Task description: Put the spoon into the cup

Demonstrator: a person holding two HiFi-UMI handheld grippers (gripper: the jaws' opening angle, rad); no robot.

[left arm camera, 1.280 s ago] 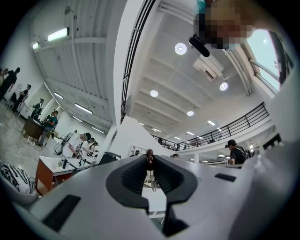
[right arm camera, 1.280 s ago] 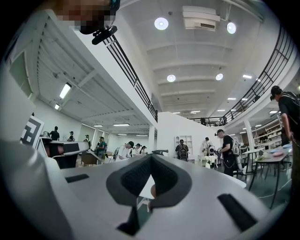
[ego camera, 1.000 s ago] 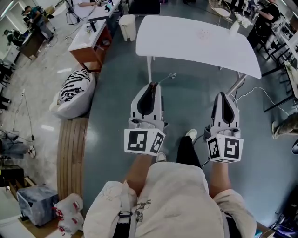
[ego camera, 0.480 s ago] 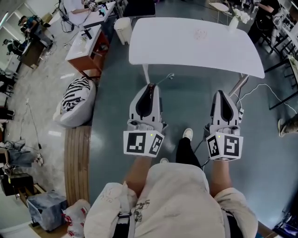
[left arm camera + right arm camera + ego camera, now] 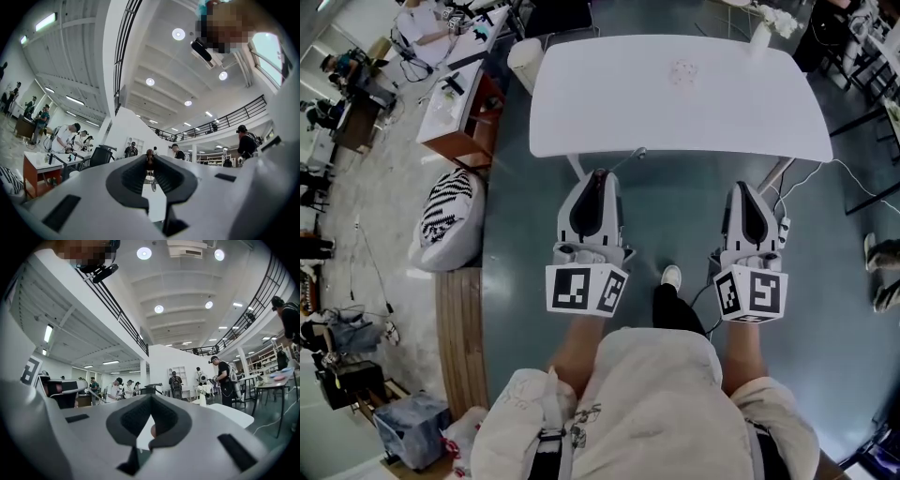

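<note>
My left gripper (image 5: 600, 174) is shut on a thin metal spoon (image 5: 631, 156), which sticks out past its tips to the near edge of the white table (image 5: 600, 103). In the left gripper view the spoon (image 5: 153, 183) hangs in the narrow slit between the jaws. A small pale cup (image 5: 682, 71) stands near the middle of the table, far ahead of both grippers. My right gripper (image 5: 749, 186) is level beside the left one, short of the table, its tips meeting with nothing between them (image 5: 150, 398).
A white object (image 5: 759, 36) stands at the table's far edge. A striped beanbag (image 5: 448, 216), a wooden bench (image 5: 459, 337) and an orange-sided desk (image 5: 455, 108) lie to the left. A cable (image 5: 825, 178) runs over the floor on the right. People work at desks in the background.
Both grippers have moved forward towards the white table, which now fills more of the view. The spoon's end has come up to the table's near edge. Neither grip changed.
</note>
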